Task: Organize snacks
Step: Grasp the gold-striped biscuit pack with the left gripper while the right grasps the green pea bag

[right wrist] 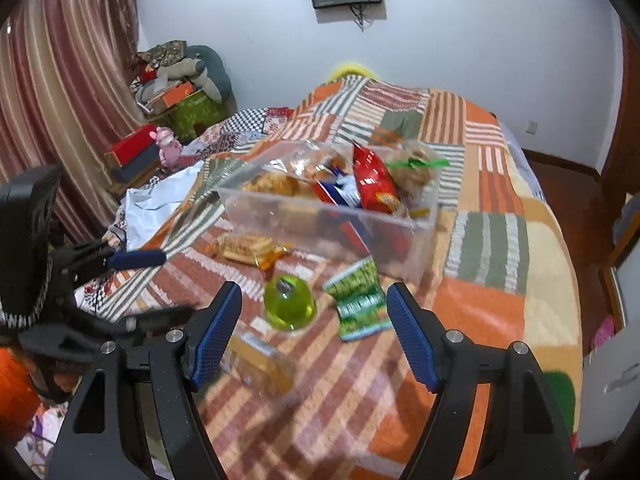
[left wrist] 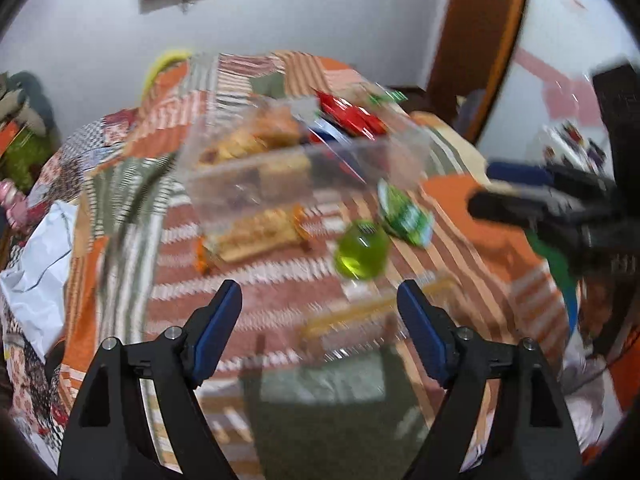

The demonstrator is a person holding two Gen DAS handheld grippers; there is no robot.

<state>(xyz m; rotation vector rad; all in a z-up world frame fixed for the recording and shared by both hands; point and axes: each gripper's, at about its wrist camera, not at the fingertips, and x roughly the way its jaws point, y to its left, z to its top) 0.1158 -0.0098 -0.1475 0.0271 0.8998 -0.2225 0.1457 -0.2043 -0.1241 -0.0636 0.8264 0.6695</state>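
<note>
Clear plastic bin (right wrist: 320,216), already part-filled with packets, sits mid-bed on the patchwork blanket (right wrist: 480,304), with four snacks loose before it: a cracker pack (right wrist: 246,247), a green jelly cup (right wrist: 289,305), a green sachet (right wrist: 358,304) and a blurred yellow packet (right wrist: 260,364). Both the left gripper (left wrist: 320,326) and right gripper (right wrist: 314,330) are spread and empty (apparently between pickups). Next, one must likely descend over a loose snack, perhaps the jelly cup, and close.
</note>
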